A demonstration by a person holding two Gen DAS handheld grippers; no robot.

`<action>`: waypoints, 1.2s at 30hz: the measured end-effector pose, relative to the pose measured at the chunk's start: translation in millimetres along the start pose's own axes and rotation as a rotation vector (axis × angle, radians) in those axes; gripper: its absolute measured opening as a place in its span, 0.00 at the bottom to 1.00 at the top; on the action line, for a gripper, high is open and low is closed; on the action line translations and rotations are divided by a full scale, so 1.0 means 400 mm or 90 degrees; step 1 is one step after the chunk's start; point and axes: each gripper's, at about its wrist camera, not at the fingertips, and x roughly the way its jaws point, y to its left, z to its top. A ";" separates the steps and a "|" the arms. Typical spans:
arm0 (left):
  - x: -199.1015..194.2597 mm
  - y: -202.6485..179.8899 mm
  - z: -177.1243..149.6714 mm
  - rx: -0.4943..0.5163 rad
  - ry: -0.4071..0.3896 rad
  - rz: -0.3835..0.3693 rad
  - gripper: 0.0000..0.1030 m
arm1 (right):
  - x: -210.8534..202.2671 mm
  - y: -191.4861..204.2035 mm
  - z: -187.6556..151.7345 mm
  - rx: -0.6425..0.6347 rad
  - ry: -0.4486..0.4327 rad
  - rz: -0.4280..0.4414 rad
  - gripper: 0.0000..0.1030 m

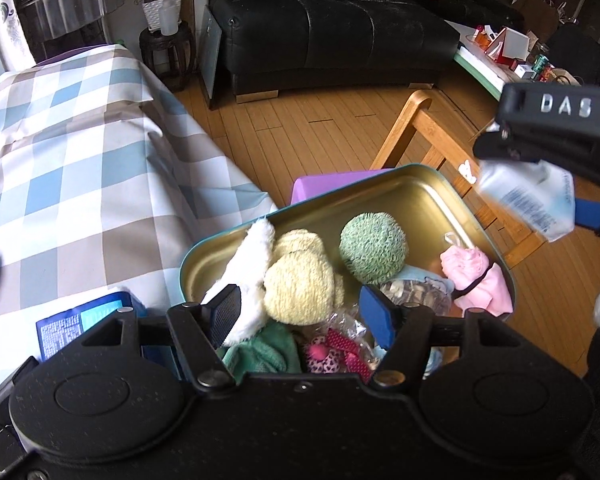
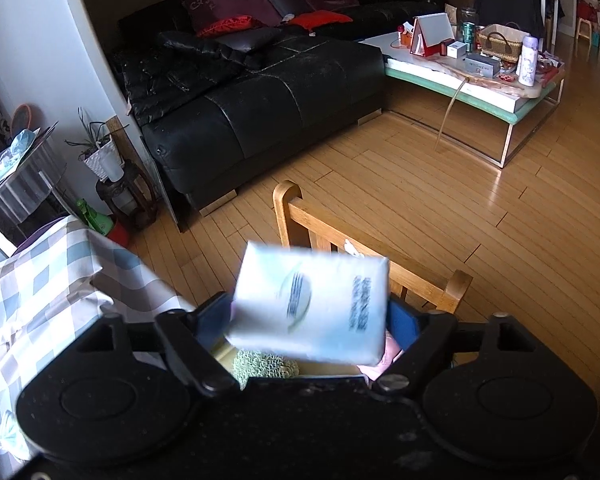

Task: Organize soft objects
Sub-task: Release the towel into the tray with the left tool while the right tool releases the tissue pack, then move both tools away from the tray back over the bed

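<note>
An open gold-lined tin (image 1: pixel 420 196) holds a white plush (image 1: pixel 252 272), a pale yellow yarn toy (image 1: pixel 298 292), a green fuzzy ball (image 1: pixel 374 246), pink cloth (image 1: pixel 480 280) and a mint knit piece (image 1: pixel 260 350). My left gripper (image 1: pixel 300 312) hovers open over the tin, the yellow toy lying between its fingertips without being pinched. My right gripper (image 2: pixel 308 316) stands open above the tin's right side. A white tissue pack (image 2: pixel 312 304) sits tilted and blurred between its pads, loose. The left wrist view shows that pack (image 1: pixel 536 200) under the right gripper (image 1: pixel 548 184).
A table under a checked cloth (image 1: pixel 80 160) lies to the left, with a blue packet (image 1: pixel 80 320) near the tin. A wooden chair (image 1: pixel 420 128) and a purple surface (image 1: pixel 328 184) are behind the tin. Further off are a black sofa (image 2: pixel 280 100) and a cluttered coffee table (image 2: pixel 460 76).
</note>
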 end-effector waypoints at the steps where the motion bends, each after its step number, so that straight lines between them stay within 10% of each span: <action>1: 0.000 0.000 -0.002 0.001 0.001 0.001 0.60 | -0.001 0.000 0.001 -0.002 -0.001 0.000 0.82; 36: -0.053 0.015 -0.051 -0.011 0.005 0.008 0.60 | -0.011 0.007 -0.009 -0.034 0.006 0.014 0.82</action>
